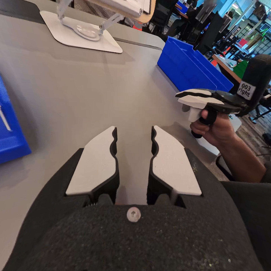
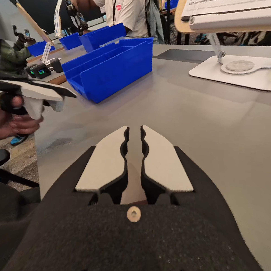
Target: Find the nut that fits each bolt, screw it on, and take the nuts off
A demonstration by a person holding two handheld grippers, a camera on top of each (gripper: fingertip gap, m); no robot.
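No bolt or nut shows clearly in either view. My left gripper (image 1: 134,128) is open and empty, with a wide gap between its jaws, held over the bare grey table (image 1: 88,90). My right gripper (image 2: 134,127) is empty, its jaws a narrow gap apart, over the same table (image 2: 190,117). In the left wrist view the right gripper (image 1: 178,97) shows at the right, held in a hand. In the right wrist view the left gripper (image 2: 68,94) shows at the left edge, also in a hand. A blue bin (image 2: 111,71) stands ahead on the left; what lies in it is hidden.
A white stand base (image 1: 82,35) with a tilted board stands at the table's back; it also shows in the right wrist view (image 2: 234,76). One blue bin (image 1: 190,67) is at the right, another (image 1: 10,132) at the left edge holds a pale blurred thing. People and more bins are beyond. Some 15 cm of space lies between my two pairs of fingers.
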